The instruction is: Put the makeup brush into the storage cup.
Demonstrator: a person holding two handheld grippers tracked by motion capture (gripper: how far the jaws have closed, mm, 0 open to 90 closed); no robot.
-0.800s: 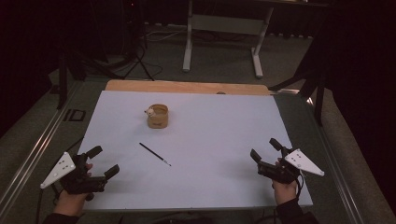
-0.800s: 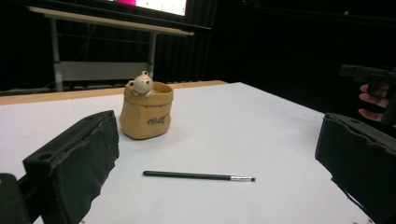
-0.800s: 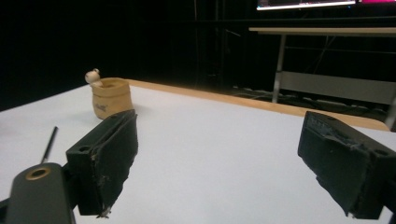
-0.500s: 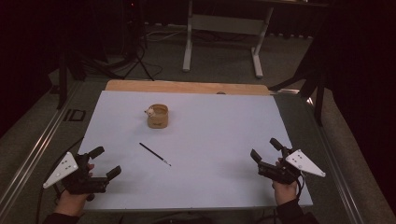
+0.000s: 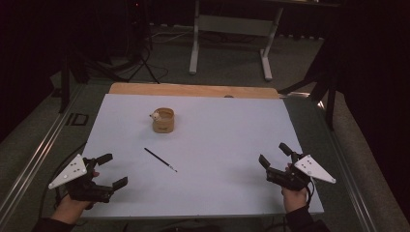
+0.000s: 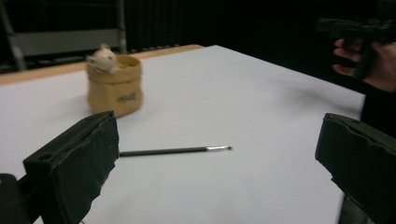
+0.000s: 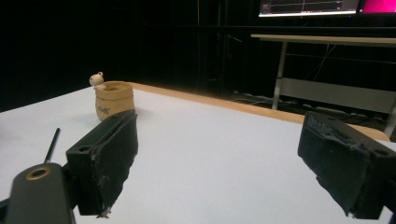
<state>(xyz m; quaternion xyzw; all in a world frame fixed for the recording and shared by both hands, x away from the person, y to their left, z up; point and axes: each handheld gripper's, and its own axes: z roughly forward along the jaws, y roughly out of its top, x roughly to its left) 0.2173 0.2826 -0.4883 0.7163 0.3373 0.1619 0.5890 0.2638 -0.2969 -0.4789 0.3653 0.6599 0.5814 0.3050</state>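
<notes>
A thin black pen [image 5: 160, 160] lies flat on the white sheet [image 5: 217, 140], left of centre; it appears as a dark pen [image 6: 173, 150] in the left gripper view and a pen [image 7: 51, 144] at the left of the right gripper view. A small tan pot [image 5: 164, 120] with a white figure on its rim stands farther back, seen as pot [image 6: 115, 84] and pot [image 7: 113, 100]. My left gripper [image 5: 112, 170] is open near the front left corner, holding nothing. My right gripper [image 5: 274, 153] is open near the front right, holding nothing.
The white sheet covers a wooden board [image 5: 193, 90] on a dark table. A white desk frame [image 5: 232, 29] stands on the floor beyond. A metal rail [image 5: 29, 164] runs along the table's left side. The other hand with its gripper [image 6: 359, 42] appears at the left gripper view's upper right.
My left gripper has shifted slightly toward the front and right. The right gripper, pen and pot stay where they were.
</notes>
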